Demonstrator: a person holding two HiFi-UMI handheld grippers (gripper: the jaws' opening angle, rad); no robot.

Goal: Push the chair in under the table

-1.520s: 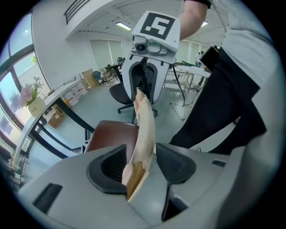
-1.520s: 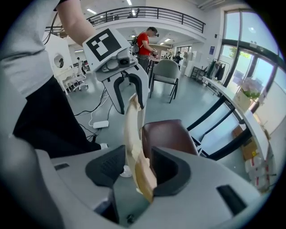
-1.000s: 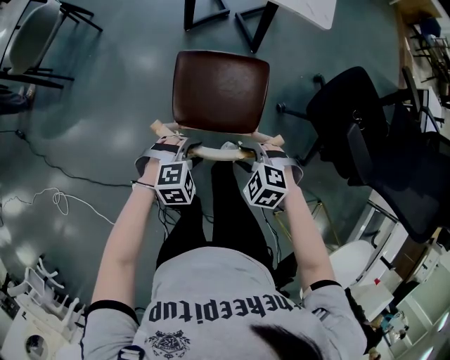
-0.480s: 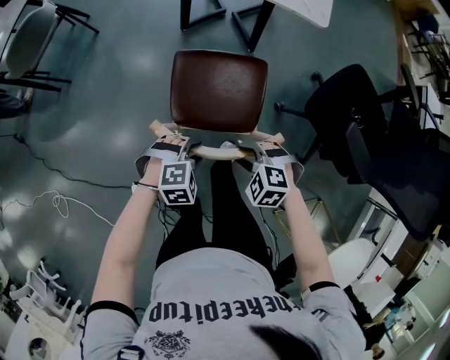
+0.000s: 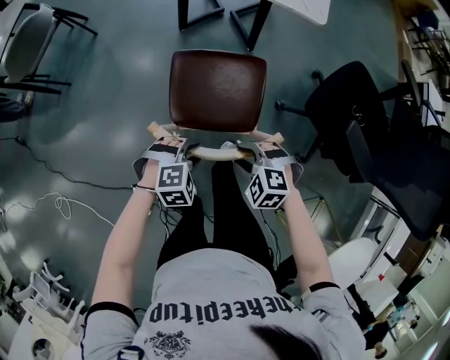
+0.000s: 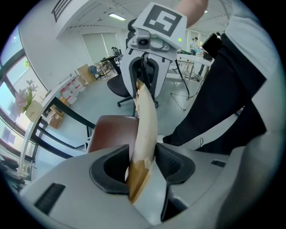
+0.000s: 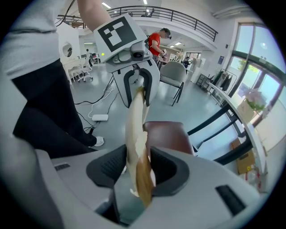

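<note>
Chair (image 5: 218, 88) on bare floor, seat just short of table (image 5: 302, 8). Left gripper (image 5: 171, 145) and right gripper (image 5: 261, 148) jaws just closed, clamping its wooden back rail (image 5: 214, 152). Looks stiff and lightish. We push evenly and it should slide.

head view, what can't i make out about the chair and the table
- Legs of the brown-seated wooden chair: hidden under its seat in the head view.
- White-topped table: cut off by the head view's top edge; only a corner and black legs show.
</note>
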